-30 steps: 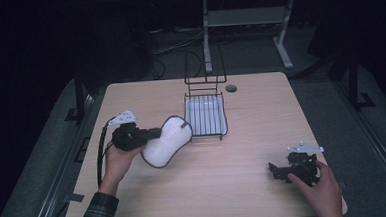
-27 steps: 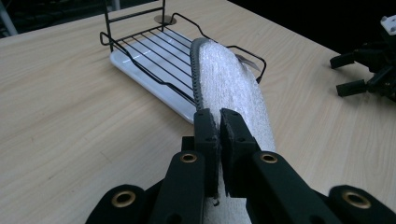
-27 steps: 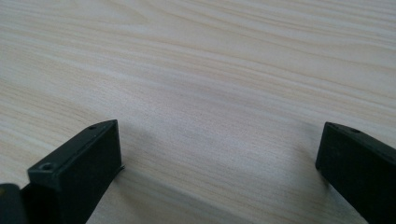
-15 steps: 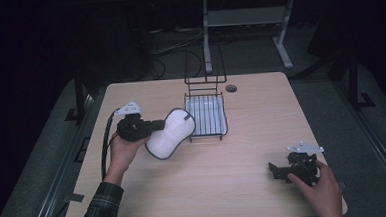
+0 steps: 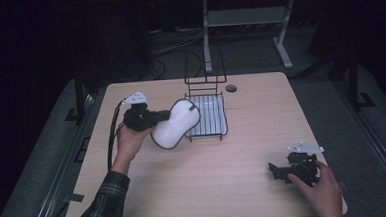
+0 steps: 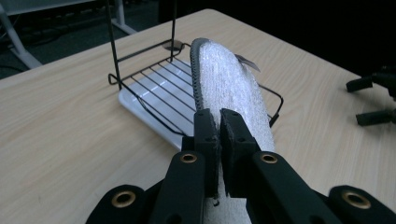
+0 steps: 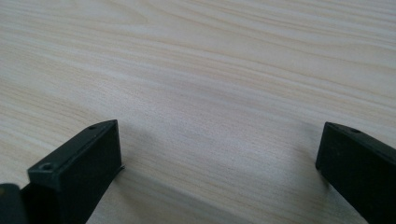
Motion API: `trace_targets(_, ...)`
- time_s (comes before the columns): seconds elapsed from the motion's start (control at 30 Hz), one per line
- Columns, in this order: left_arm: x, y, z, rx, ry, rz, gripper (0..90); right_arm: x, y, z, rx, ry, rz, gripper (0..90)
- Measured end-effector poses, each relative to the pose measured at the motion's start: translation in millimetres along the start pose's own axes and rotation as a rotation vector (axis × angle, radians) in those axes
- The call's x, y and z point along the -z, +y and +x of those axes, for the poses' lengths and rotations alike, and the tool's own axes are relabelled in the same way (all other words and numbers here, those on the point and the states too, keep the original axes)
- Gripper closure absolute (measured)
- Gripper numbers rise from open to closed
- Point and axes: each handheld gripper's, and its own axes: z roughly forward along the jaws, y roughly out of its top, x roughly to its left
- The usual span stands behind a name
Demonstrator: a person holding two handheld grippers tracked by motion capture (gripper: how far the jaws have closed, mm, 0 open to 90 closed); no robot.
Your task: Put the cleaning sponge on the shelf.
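Observation:
A white oval cloth pad with grey edging (image 5: 178, 123) (image 6: 229, 81) hangs above the table. My left gripper (image 5: 162, 118) (image 6: 218, 119) is shut on its near end. The pad stands on edge and its far end reaches over the left rim of a black wire rack on a white tray (image 5: 212, 116) (image 6: 148, 91). My right gripper (image 5: 276, 171) (image 7: 219, 154) rests on the table at the front right. It is open, with bare wood between its fingers. In the left gripper view it lies far off at the right edge as the right gripper (image 6: 376, 100).
The rack has a tall wire upright (image 5: 204, 70) at its back. A round dark grommet (image 5: 231, 88) sits in the tabletop behind the rack. The wooden table (image 5: 243, 151) has dark floor, cables and a metal stand beyond its far edge.
My left gripper has carried the pad away from the person and to the right, a little higher, so its far end now overlaps the rack. The right gripper has stayed put.

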Motion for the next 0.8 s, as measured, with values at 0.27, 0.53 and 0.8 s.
trace_targets(0.27,-13.4,10.7,5.0,0.001,0.006,-0.001,86.1,0.0,-0.1,0.0,0.001,0.0,0.0,0.0)
trace_targets(0.53,-29.7,16.4,9.2,0.004,0.005,-0.008,86.1,0.0,0.0,0.0,0.001,0.0,0.0,0.0)
trace_targets(0.8,-44.5,23.1,15.0,0.011,0.008,-0.008,86.1,0.0,0.0,0.0,0.001,0.0,0.0,0.0)
